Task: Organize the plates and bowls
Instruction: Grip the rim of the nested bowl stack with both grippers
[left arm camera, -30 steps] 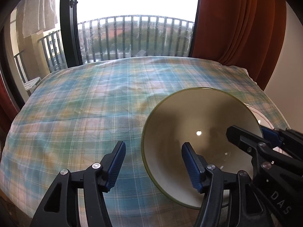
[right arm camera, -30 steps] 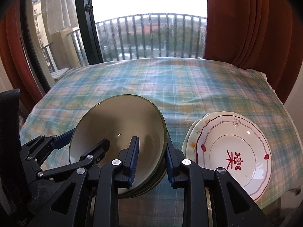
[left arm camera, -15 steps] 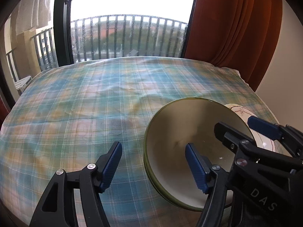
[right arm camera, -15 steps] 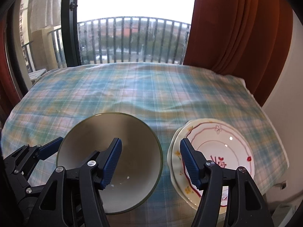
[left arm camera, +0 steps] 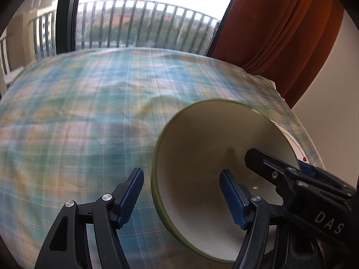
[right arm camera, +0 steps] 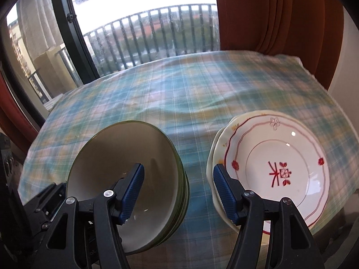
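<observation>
A stack of cream bowls with green rims [right arm camera: 125,163] sits on the near left of the table, and its top bowl [left arm camera: 213,139] fills the lower right of the left wrist view. Beside it on the right lie stacked plates, a white plate with red pattern [right arm camera: 276,168] on a cream one [right arm camera: 214,150]. My left gripper [left arm camera: 181,195] is open, straddling the bowl's left rim without pressing it. My right gripper [right arm camera: 178,191] is open over the gap between bowls and plates, its left finger above the bowl; it also shows as the right gripper [left arm camera: 280,168] across the bowl.
A plaid tablecloth [right arm camera: 190,94] covers the table, with its right edge [right arm camera: 350,134] close to the plates. An orange curtain [right arm camera: 269,22] hangs at the back right. A window with a balcony railing [left arm camera: 145,22] lies behind the table.
The right gripper opened and let go of the top bowl's rim, and the bowl settled level onto the stack. The right view rolled and shifted toward the plates. The left gripper stayed open beside the bowl.
</observation>
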`<state>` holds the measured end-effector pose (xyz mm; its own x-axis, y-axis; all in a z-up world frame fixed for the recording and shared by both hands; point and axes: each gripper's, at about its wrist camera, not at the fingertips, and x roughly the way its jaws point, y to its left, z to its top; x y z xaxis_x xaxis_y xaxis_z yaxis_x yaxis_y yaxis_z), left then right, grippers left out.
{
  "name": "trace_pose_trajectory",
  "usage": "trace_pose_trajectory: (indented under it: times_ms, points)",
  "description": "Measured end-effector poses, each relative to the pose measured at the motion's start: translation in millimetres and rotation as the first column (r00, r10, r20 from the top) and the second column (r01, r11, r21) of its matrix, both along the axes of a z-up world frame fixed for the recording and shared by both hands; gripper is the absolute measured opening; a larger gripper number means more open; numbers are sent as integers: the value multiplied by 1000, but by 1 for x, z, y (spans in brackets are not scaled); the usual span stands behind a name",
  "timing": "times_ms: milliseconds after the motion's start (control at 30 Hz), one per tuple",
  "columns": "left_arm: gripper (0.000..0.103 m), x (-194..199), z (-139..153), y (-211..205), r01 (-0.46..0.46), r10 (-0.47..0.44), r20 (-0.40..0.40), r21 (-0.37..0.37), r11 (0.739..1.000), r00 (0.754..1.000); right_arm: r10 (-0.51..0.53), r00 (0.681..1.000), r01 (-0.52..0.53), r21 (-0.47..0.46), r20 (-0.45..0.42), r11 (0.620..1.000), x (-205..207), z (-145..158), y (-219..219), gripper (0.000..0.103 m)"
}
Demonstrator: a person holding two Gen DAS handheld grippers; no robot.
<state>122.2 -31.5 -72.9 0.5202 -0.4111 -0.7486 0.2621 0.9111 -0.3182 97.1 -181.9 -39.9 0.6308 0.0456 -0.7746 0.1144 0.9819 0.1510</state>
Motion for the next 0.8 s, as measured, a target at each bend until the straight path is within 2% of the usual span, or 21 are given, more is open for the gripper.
trace_pose_trajectory:
  times_ms: [100,233,367,467,700,800]
  points:
    - [70,2,-5,-1,9,-10,-42,-23,1000,999,7,1000,-5,47,-30,999,4,-6,-4,67]
    - [68,-2,-4,-4,19,-20,-46,-29,999,999,27,997,-16,152,-72,988,5,-13,-13,67]
    - [65,-4,-3,-7,-6,6,-32,17,1000,999,58,994,-37,219,-89,975,8,-19,-16,67]
    - [65,-5,-2,-12,-39,38,19,75,996,999,59,991,-24,270,-122,962,14,-28,-19,68]
    - [65,2,-5,-10,-75,77,-23,104,992,997,65,992,-37,242,-108,970,19,-31,-18,67]
    - [64,-1,-3,-8,-84,88,-26,119,989,996,73,992,-46,249,-99,967,15,-28,-15,57]
